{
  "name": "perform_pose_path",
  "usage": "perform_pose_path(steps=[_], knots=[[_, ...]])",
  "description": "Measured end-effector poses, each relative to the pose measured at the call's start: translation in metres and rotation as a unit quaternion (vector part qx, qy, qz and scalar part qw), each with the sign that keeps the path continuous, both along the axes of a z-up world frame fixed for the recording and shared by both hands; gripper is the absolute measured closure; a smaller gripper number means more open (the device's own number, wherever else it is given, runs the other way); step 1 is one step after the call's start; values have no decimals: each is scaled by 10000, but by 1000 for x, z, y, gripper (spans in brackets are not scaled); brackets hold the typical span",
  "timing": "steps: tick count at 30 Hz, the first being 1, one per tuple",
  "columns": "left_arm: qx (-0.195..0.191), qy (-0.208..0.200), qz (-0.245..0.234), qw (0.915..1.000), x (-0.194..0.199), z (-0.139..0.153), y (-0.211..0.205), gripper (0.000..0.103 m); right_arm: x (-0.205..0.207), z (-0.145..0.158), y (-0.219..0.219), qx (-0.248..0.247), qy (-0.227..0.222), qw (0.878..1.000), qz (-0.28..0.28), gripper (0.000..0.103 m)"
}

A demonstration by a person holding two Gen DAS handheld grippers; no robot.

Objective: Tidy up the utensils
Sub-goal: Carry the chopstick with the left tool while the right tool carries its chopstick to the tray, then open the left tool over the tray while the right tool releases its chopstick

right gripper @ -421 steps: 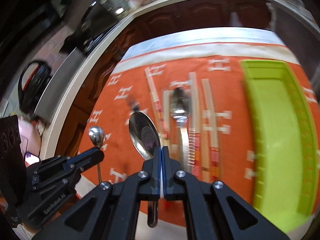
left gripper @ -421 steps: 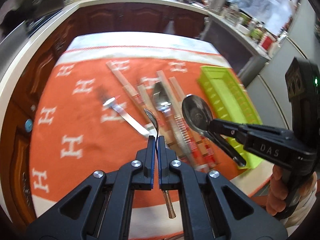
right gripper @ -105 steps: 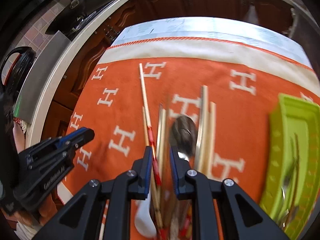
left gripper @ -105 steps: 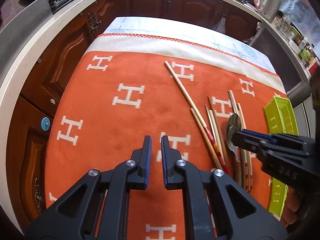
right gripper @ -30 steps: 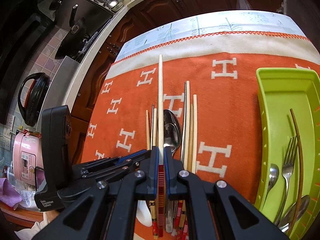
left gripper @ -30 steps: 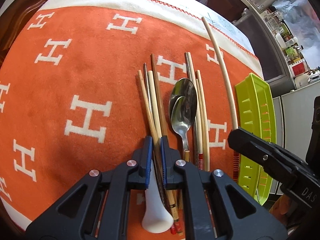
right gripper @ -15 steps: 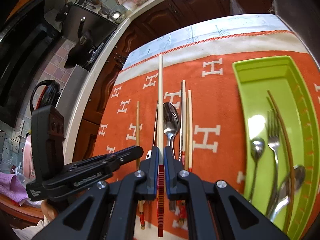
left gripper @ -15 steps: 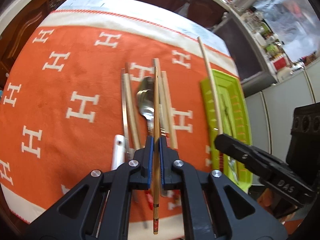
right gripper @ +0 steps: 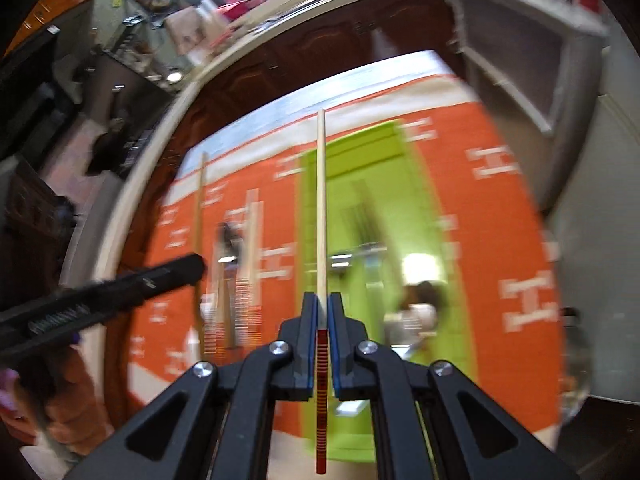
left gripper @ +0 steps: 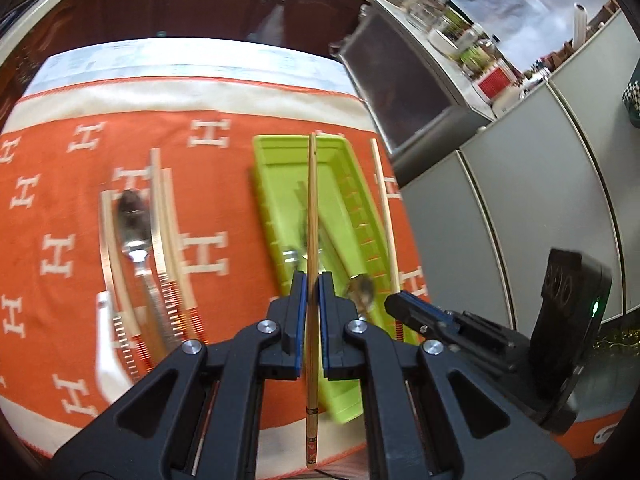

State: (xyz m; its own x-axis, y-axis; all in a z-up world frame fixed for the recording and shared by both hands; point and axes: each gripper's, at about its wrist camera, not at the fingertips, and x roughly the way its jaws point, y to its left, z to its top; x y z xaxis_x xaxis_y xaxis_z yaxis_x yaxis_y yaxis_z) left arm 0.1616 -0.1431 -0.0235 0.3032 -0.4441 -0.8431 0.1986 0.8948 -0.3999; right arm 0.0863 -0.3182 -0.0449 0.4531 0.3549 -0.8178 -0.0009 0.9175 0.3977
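Note:
My left gripper (left gripper: pixel 312 278) is shut on a brown wooden chopstick (left gripper: pixel 312 200), held above the green tray (left gripper: pixel 280 168) and running along its length. My right gripper (right gripper: pixel 322 298) is shut on a pale chopstick with a red-striped end (right gripper: pixel 321 200), over the tray's left rim (right gripper: pixel 306 200). In the left wrist view the right gripper (left gripper: pixel 396 304) sits at the tray's near right edge with its pale chopstick (left gripper: pixel 383 208). A metal spoon (left gripper: pixel 362 286) and other blurred cutlery lie in the tray. On the cloth remain a metal spoon (left gripper: pixel 134 220), several chopsticks (left gripper: pixel 164 220) and a white ceramic spoon (left gripper: pixel 104 344).
An orange cloth with white H marks (left gripper: pixel 208 248) covers the table. The tray lies near the table's right edge, with grey cabinets (left gripper: pixel 500 220) beyond it. Dark wooden cabinets (left gripper: pixel 180 0) stand behind the table. A sleeve (right gripper: pixel 72 400) shows at lower left.
Both grippers have swung right from the pile on the cloth to the green tray, each carrying its chopstick. The left one lifted its chopstick off the cloth.

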Motion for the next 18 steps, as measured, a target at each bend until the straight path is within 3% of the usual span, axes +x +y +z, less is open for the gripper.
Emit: perform_pose_path(steps=[6,15,18], knots=[[70,49,-83,9999,26,-11,-46,100,3,-16,-20,-418,111,9990,-65,98],[541,243,58,9982,54,-59,-62,99,21,-46,-19,-432,386,9983,30,97],[779,219,45,9967,53,-69,-61,99,26,-52,-24,-152,472,9988,-12,97]])
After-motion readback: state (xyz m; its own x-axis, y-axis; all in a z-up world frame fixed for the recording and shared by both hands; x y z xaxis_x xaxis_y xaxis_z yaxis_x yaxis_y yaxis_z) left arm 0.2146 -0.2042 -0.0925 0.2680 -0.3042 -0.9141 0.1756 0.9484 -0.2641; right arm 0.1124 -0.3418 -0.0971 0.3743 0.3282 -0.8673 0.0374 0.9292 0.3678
